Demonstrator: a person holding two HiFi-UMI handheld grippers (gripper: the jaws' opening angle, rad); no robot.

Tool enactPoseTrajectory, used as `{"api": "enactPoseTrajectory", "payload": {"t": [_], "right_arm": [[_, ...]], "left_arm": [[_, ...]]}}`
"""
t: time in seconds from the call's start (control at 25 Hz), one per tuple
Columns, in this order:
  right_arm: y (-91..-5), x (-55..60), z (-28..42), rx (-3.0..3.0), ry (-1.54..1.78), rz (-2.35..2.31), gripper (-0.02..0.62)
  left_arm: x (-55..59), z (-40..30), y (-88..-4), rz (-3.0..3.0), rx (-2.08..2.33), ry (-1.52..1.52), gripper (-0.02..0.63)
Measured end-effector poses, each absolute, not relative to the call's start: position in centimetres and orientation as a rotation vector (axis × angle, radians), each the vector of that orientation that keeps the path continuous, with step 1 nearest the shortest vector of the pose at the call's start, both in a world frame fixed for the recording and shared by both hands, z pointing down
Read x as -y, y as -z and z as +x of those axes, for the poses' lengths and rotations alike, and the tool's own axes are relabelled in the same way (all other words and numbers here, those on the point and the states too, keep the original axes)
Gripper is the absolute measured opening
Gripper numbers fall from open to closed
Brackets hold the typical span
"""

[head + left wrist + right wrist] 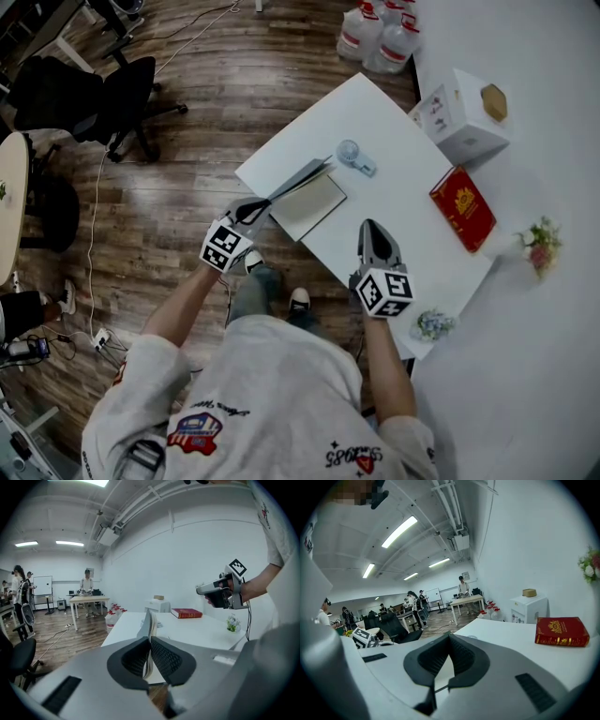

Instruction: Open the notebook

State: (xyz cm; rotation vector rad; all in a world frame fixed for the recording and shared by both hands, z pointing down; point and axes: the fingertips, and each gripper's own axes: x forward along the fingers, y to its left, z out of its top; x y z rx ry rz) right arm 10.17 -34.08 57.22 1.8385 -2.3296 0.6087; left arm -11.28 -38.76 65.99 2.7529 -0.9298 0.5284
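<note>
The notebook (314, 204) lies near the left corner of the white table (394, 141). Its grey cover (298, 178) is lifted off the pale pages and stands tilted. My left gripper (263, 206) is shut on the cover's near edge. In the left gripper view the cover (148, 623) stands upright between the black pads (164, 660). My right gripper (367, 225) hovers over the table to the right of the notebook. Its jaws (449, 638) are shut with nothing in them, and it touches nothing.
A red book (462, 206) lies at the table's right. Behind it stands a white box (464, 117) with a gold lid on top. A small round fan (353, 155) sits just beyond the notebook. Flowers (539, 246) stand by the right edge. Water bottles (380, 37) and an office chair (94, 94) are on the floor.
</note>
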Motion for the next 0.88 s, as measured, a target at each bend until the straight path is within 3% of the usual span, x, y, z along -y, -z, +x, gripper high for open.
{"api": "enactPoseTrajectory", "payload": {"t": [0.88], "right_arm": [[-58.3, 41.8, 5.6, 2.294, -0.656, 1.874, -0.006]], "left_arm": [[49.3, -20.8, -70.3, 2.484, 1.071, -0.493, 0.023]]}}
